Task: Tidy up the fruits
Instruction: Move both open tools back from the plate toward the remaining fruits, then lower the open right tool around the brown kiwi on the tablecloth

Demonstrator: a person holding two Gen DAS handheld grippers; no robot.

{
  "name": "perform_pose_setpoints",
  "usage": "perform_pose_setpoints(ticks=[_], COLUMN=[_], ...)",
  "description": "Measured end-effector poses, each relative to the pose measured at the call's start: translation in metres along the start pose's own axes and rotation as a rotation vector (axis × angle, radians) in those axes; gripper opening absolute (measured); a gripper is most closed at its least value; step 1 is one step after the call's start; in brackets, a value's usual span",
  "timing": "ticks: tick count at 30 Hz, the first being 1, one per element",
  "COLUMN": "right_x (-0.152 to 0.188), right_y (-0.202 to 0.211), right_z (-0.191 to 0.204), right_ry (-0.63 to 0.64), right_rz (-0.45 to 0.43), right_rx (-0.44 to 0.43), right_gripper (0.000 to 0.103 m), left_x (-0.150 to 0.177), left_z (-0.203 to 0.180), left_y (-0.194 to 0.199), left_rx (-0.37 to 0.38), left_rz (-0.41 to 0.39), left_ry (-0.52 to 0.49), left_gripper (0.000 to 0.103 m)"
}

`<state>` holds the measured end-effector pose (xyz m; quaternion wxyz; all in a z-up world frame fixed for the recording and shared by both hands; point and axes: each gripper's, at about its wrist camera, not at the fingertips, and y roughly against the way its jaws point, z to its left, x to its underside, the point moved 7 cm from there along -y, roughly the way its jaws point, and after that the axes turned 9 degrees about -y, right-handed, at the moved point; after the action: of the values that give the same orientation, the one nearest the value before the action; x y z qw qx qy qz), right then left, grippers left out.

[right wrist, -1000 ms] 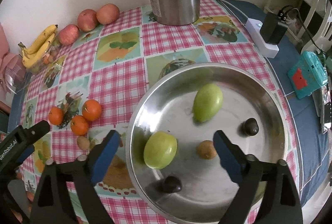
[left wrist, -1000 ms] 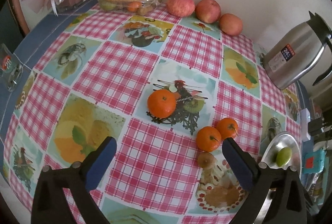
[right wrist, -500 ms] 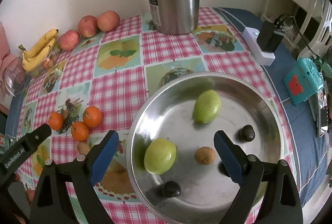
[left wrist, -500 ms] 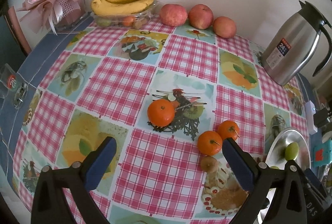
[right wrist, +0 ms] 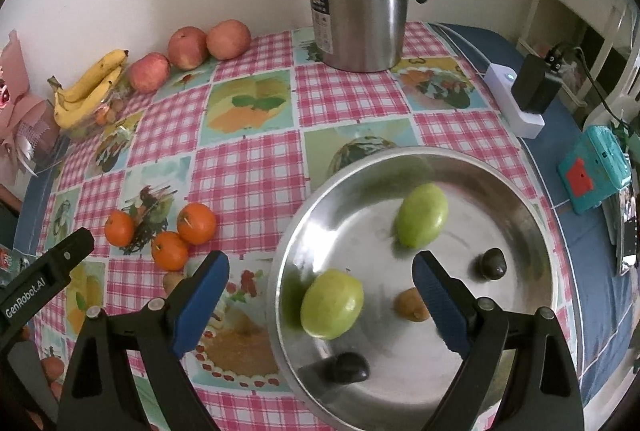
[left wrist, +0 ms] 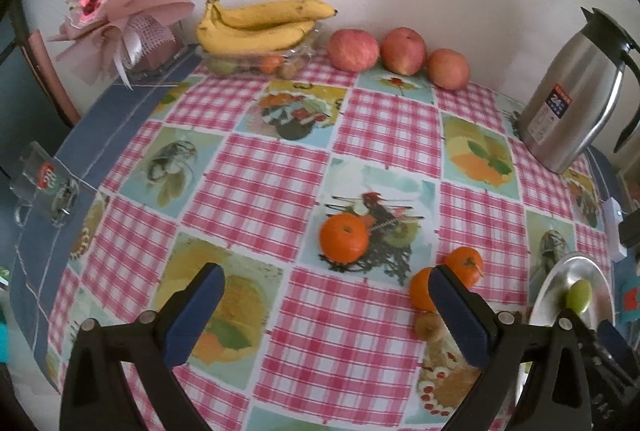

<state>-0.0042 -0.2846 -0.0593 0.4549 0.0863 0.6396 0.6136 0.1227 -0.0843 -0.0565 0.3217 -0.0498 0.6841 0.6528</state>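
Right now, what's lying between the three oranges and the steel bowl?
Only bare checked tablecloth, per the right wrist view. The small brown fruit sits nearer the camera than the oranges, beside the steel bowl.

Two handheld tools, alike in build. Left gripper [left wrist: 324, 311]: matte black angular arms, ending in blue fingers [left wrist: 196, 315] with flat rectangular faces; round silver screws set at the arm joints. Right gripper [right wrist: 320, 295]: same black frame, same blue fingers [right wrist: 202, 301], ridged along the inner edge of the right-hand one, silver screws at the joints. Seen from the right wrist camera, black body of the left tool at the lower left edge, printed "GenRobot.AI" in white. No skin or sleeve clearly visible.
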Motion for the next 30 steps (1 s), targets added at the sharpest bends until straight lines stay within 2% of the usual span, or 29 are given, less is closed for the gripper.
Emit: perform_pose_setpoints(ticks=[7, 12, 18, 21, 25, 28, 30], right_x=[-0.004, 0.0, 0.006, 0.01, 0.014, 0.016, 0.018], right_y=[0.007, 0.005, 0.002, -0.001, -0.004, -0.007, -0.009], right_z=[0.02, 0.04, 0.065, 0.077, 0.091, 0.098, 0.102], right_ry=[-0.001, 0.038, 0.045, 0.063, 0.095, 0.144, 0.16], right_rz=[-0.034, -0.031, -0.019, -0.003, 0.007, 0.005, 0.002], right_rx=[-0.063, -0.074, -0.152, -0.165, -0.177, -0.153, -0.154], right_gripper=[0.093, 0.093, 0.093, 0.093, 0.093, 0.093, 0.093], left_x=[-0.002, -0.006, -0.012, -0.013, -0.009, -0.004, -0.002], left_z=[0.021, 0.036, 0.055, 0.06, 0.064, 0.068, 0.068], left_y=[0.003, 0.008, 0.017, 0.016, 0.011, 0.002, -0.001], left_rx=[-0.027, -0.037, -0.021, 0.0, 0.083, 0.085, 0.078], left_rz=[-0.018, -0.065, -0.141, -0.132, -0.088, -0.033, -0.027], left_ry=[0.025, 0.066, 0.121, 0.13, 0.173, 0.19, 0.178], left_gripper=[0.103, 0.103, 0.103, 0.103, 0.103, 0.103, 0.103])
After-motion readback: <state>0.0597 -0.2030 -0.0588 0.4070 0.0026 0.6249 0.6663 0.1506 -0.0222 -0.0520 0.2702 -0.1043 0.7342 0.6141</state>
